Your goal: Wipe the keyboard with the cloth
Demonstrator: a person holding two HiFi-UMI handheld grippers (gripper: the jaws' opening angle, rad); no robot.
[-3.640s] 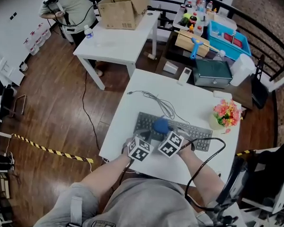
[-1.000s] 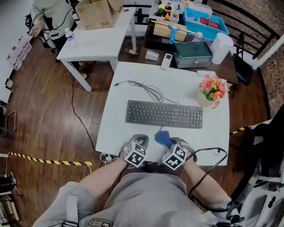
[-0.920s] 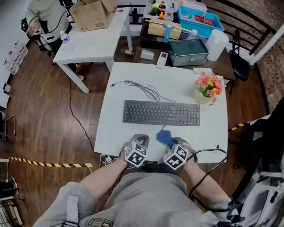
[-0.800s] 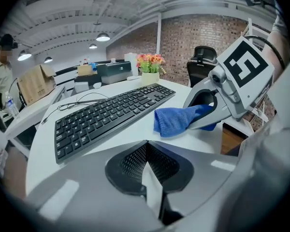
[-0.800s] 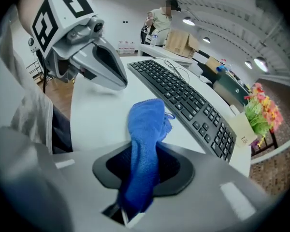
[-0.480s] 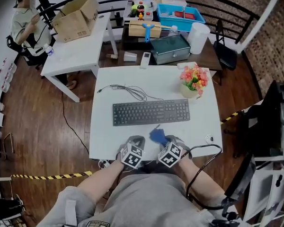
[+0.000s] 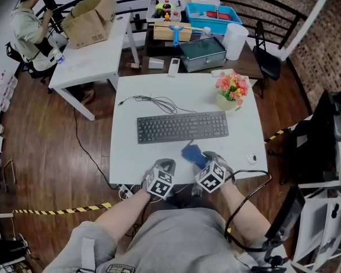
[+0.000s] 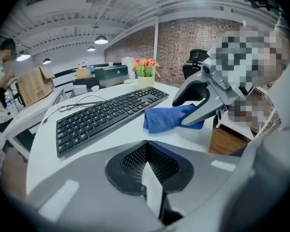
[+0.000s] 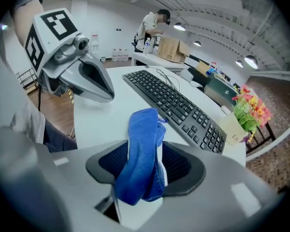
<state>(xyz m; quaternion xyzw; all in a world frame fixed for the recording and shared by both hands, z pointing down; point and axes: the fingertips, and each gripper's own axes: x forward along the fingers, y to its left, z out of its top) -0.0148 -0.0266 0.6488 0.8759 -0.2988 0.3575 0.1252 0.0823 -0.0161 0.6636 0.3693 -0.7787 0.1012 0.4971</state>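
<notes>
The black keyboard lies across the middle of the white table. A crumpled blue cloth rests on the table just in front of it. My right gripper is at the cloth. In the right gripper view the cloth hangs loosely between the pads. Those jaws have just been opening and stand wide, so they are open. My left gripper hovers at the near table edge, left of the cloth. It is shut with nothing in it, its jaws meeting in a seam.
A flower pot stands at the table's back right and the keyboard cable loops at the back left. Beyond are a second white table with a cardboard box, a grey case and a seated person.
Earlier the cloth was on the keyboard with both grippers beside it. Now cloth and grippers are at the near table edge. Over the last second only the camera view swung.
</notes>
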